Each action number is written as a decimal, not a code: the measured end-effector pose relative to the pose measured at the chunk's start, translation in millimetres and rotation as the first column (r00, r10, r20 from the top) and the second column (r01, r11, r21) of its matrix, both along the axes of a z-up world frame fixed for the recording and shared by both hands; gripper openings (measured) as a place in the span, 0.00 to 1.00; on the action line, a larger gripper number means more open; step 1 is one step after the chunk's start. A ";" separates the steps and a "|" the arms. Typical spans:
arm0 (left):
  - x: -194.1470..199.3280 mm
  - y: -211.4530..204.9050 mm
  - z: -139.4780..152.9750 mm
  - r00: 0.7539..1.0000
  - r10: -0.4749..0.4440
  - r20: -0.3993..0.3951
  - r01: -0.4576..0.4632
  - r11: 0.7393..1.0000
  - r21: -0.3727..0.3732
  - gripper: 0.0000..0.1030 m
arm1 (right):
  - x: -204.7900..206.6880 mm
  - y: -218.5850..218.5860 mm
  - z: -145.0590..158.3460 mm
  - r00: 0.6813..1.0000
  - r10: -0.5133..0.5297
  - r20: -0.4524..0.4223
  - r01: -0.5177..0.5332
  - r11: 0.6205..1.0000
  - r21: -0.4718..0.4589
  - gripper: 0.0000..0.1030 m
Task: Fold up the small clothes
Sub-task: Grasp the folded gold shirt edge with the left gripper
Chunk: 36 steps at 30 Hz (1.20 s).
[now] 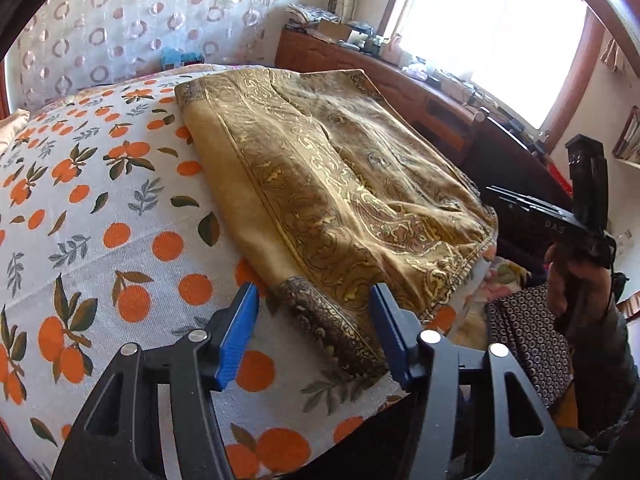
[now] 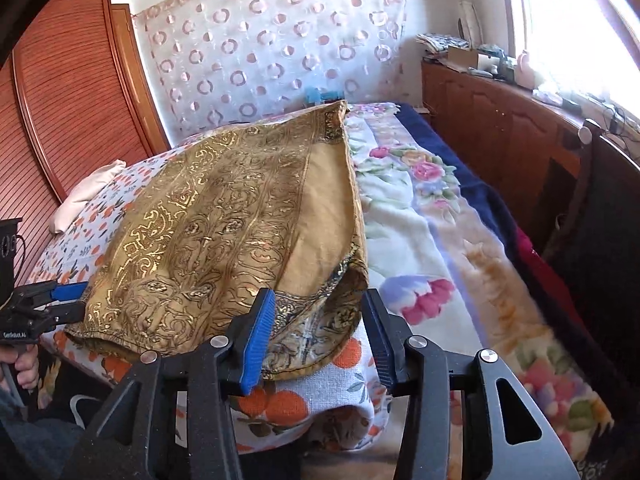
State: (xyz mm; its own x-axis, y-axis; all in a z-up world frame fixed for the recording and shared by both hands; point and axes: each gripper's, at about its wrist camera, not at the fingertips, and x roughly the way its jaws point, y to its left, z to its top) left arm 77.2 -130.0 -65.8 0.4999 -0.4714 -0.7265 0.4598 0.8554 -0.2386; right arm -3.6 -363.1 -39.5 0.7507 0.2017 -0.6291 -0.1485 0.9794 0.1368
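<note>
The folded cloth (image 1: pixel 320 184) is soft and golden, with shiny printed swirls that catch the light. Under it, the bed sheet (image 1: pixel 100 208) is rough woven cloth, not shiny. The left tool (image 1: pixel 312 320) has black matt plastic arms, ridged blue pads (image 1: pixel 236 340) and shiny metal bolts. Behind the cloth, the cabinet (image 2: pixel 500 116) is smooth brown wood.

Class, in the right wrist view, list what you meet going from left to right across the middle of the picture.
Wooden slatted door → white pillow → golden patterned cloth → flowered blanket → wooden cabinet.
</note>
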 end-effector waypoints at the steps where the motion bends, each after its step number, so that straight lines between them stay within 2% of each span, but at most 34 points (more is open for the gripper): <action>1: -1.2 -1.2 -0.1 1.000 -0.002 -0.003 0.002 1.000 -0.004 0.53 | 0.0 -1.9 -0.8 1.000 -0.003 -0.001 0.003 1.000 0.002 0.45; 8: -6.8 -6.1 -2.1 0.999 -0.034 -0.034 0.032 0.999 -0.043 0.32 | -2.6 -9.7 4.8 1.000 0.000 -0.006 0.000 1.000 -0.008 0.45; 12: -8.0 -8.4 1.3 0.998 -0.062 -0.024 0.061 0.997 -0.043 0.11 | -3.0 -12.0 6.0 1.000 -0.004 -0.005 0.004 1.000 0.000 0.45; 18: -6.0 -0.5 40.9 0.996 -0.080 0.037 0.085 0.987 -0.138 0.09 | -4.9 -11.6 7.9 1.000 -0.003 -0.001 0.003 1.000 -0.004 0.45; 22: -6.6 -4.3 63.5 0.991 -0.089 0.098 0.101 0.986 -0.133 0.09 | -4.1 -10.2 7.8 1.000 0.001 -0.002 -0.001 1.000 0.015 0.45; 25: -9.0 -4.6 65.0 0.990 -0.087 0.113 0.102 0.987 -0.124 0.09 | 1.9 -5.8 5.3 1.000 0.001 -0.001 -0.001 1.000 0.013 0.45; 32: -7.2 -1.8 54.6 0.994 -0.079 0.075 0.089 0.987 -0.137 0.09 | 27.4 -3.3 -6.9 0.998 -0.017 -0.056 0.017 1.000 0.001 0.45; 36: -4.0 -4.1 63.6 0.992 -0.099 0.080 0.112 0.977 -0.179 0.08 | 32.5 0.5 -3.8 0.998 -0.017 -0.061 0.016 1.000 -0.021 0.45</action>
State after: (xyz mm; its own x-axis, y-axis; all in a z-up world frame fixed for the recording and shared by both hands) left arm 73.2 -134.1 -2.2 0.4870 -0.6458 -0.5881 0.5659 0.7461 -0.3508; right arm 28.9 -362.6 -43.2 0.7140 0.1765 -0.6776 -0.1244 0.9843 0.1253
